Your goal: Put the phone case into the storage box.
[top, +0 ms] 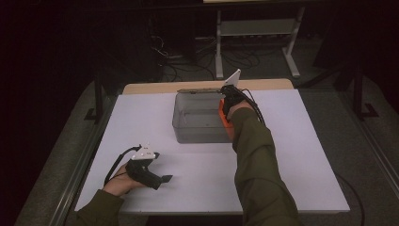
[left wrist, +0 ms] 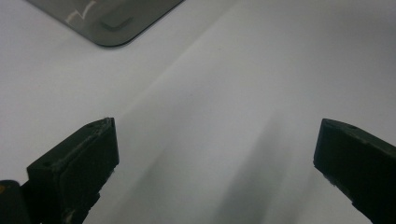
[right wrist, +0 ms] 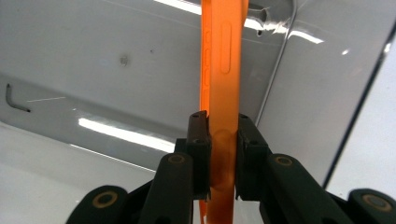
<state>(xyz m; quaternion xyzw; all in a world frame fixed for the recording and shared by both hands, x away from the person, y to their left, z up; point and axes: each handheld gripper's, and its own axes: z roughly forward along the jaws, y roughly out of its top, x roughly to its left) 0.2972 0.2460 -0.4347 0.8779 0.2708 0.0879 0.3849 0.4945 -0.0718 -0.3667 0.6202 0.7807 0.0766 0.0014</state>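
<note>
Sleeves (top: 256,165): olive green, long, on both forearms. Left gripper (top: 165,178): black body, grey three-cornered plate on top, black cable trailing behind. Right gripper (right wrist: 223,140): black jaws with brass-coloured pivot screws, pale plate, black cable.
</note>
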